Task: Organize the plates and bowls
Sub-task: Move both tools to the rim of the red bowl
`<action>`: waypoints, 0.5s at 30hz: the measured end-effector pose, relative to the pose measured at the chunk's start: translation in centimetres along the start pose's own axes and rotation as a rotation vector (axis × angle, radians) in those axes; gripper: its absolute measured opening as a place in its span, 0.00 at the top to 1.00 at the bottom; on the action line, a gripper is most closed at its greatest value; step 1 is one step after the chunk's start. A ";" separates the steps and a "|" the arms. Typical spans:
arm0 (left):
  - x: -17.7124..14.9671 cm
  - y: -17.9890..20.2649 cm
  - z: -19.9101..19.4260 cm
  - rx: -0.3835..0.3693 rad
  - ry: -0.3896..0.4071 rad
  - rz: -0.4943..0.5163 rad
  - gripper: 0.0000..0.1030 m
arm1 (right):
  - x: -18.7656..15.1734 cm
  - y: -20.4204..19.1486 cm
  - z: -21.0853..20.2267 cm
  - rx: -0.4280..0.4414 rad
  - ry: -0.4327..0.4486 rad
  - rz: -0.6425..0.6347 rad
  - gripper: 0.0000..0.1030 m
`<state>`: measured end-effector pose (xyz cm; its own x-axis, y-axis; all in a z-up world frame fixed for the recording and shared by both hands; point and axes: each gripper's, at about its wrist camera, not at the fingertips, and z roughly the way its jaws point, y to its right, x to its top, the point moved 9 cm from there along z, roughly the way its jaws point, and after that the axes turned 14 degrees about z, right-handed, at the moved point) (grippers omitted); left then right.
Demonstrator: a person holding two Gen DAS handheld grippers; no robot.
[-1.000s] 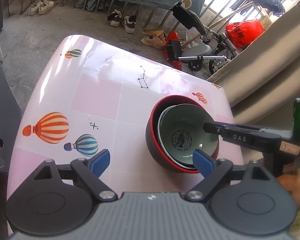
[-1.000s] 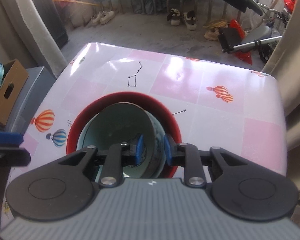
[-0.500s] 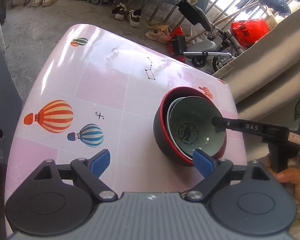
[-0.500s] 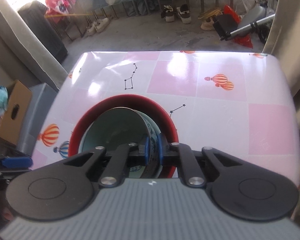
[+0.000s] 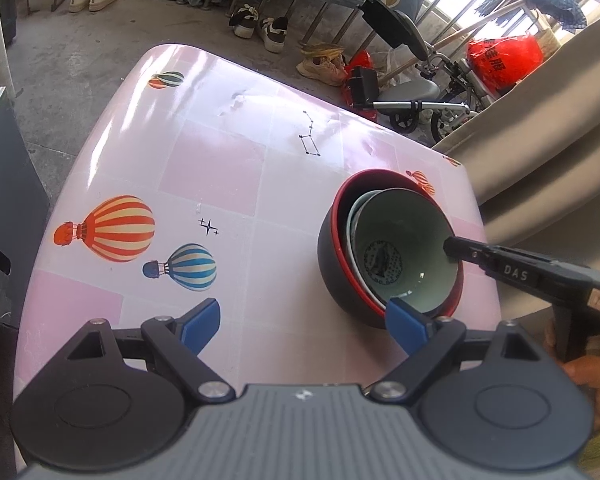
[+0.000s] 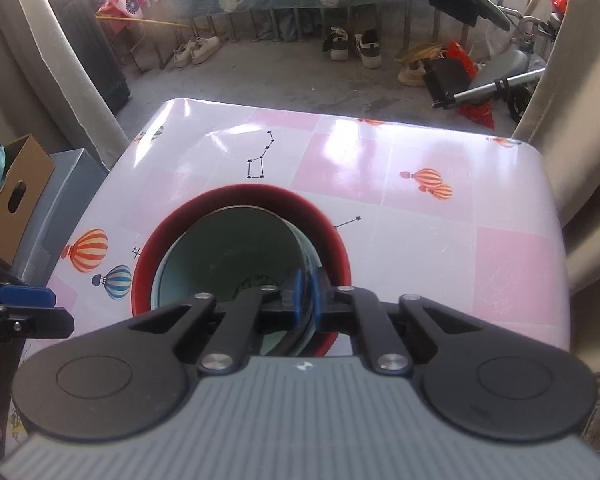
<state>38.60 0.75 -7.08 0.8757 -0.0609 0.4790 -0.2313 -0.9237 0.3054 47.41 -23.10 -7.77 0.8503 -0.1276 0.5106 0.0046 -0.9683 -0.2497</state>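
Celadon bowl (image 6: 236, 256) sits nested in the red-rimmed bowl (image 6: 328, 216) lower-center, right gripper (image 6: 307, 296) pinching its rim, left gripper (image 5: 304, 322) spread idle, so stacking looks nearly done.

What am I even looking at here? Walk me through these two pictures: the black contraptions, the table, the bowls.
No robot here: a person holds a two-finger gripper in each hand, and each gripper carries a camera looking out along its fingers. One picture is from the left gripper, the other from the right gripper.

The surface is a table with a pink cloth printed with balloons. On it sits a black bowl with a red inside, and pale green bowls are nested in it, the top one tilted.

The right gripper is shut on the rim of the top green bowl, one pad inside, one outside. The left gripper is open, holds nothing, and sits beside the stack.
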 end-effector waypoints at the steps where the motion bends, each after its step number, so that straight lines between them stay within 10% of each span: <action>1: 0.0 0.0 0.0 -0.002 -0.001 0.000 0.12 | -0.2 0.0 0.2 -0.004 0.001 -0.006 0.96; 10: 0.3 0.3 0.0 -0.001 0.015 0.007 0.12 | -1.1 -0.4 0.8 -0.049 0.001 -0.084 0.93; 15: 1.1 0.7 0.6 -0.009 0.040 0.008 0.12 | -0.5 -0.2 -0.5 -0.032 0.023 -0.053 0.48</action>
<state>39.67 -0.14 -6.80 0.8564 -0.0526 0.5136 -0.2419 -0.9197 0.3093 46.71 -22.97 -7.57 0.8371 -0.0803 0.5411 0.0325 -0.9801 -0.1957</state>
